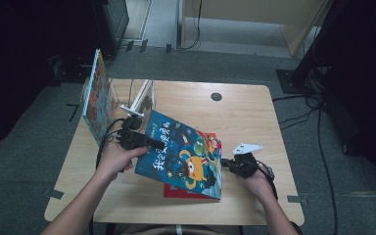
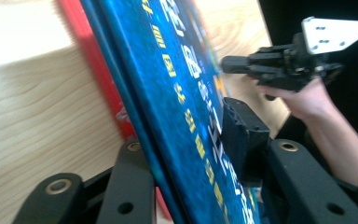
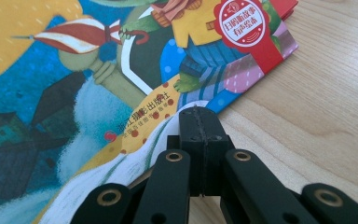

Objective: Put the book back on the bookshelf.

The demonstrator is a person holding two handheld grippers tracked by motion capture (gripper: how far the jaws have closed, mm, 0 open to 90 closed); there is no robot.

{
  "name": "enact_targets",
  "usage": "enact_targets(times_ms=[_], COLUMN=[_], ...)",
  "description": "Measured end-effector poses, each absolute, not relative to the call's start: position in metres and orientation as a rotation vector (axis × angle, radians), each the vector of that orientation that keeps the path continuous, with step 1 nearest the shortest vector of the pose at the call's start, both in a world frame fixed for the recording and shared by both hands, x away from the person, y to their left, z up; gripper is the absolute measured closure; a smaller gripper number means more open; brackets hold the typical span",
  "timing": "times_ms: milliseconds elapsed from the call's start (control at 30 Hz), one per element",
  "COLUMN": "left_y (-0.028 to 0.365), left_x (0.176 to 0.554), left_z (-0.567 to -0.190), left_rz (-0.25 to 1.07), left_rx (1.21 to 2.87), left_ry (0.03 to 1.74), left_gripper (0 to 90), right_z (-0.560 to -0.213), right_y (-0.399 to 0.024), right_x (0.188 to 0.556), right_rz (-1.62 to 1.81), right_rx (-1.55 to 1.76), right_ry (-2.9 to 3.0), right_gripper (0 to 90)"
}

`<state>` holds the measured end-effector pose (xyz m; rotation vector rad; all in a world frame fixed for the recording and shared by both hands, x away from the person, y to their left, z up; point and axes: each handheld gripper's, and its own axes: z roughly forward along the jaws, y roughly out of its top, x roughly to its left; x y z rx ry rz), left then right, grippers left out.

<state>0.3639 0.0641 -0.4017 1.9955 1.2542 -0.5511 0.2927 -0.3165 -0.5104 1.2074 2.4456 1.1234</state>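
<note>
- Right gripper [image 3: 199, 122], jaws pressed together, braces the low edge of the blue picture book [image 1: 186, 152].
- Left gripper [image 1: 142, 139], clamped on the book's raised edge, tilts it off the red book [image 1: 176, 192].
- Next, likely: stand it in the clear rack [image 1: 127, 95] beyond.

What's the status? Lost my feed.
Left gripper clamped on blue book, edge lifted. Right gripper shut, empty, at its far edge. Red book underneath; book stand ahead.
</note>
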Motion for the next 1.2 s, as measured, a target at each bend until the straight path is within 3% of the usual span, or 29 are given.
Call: enact_targets(times_ms=[133,267,467,700,1200], left_y=[0.055,0.050,0.047,0.045,0.068], left_x=[0.372,0.376,0.381,0.386,0.384], left_z=[-0.390,-0.376,-0.355,-0.328,-0.269], left_rz=[-0.626,-0.604,-0.625,-0.651,-0.514], left_rx=[2.006,2.055,2.094,2.106,2.185], left_ry=[1.223,1.218,1.216,1.225,1.244], left_gripper=[71.9,74.0,78.3,83.3,83.5], right_z=[-0.511,-0.510,-0.505,-0.503,-0.502], right_y=[-0.315,-0.314,-0.312,-0.316,-0.311], right_x=[0.293,0.294,0.292,0.292,0.293], right_rz=[1.114,1.125,1.168,1.180,1.179], right_rx=[1.191,1.166,1.135,1.143,1.110], right_ry=[2.450,2.452,2.427,2.406,2.424], right_gripper=[89.5,79.4,74.2,73.7,72.9])
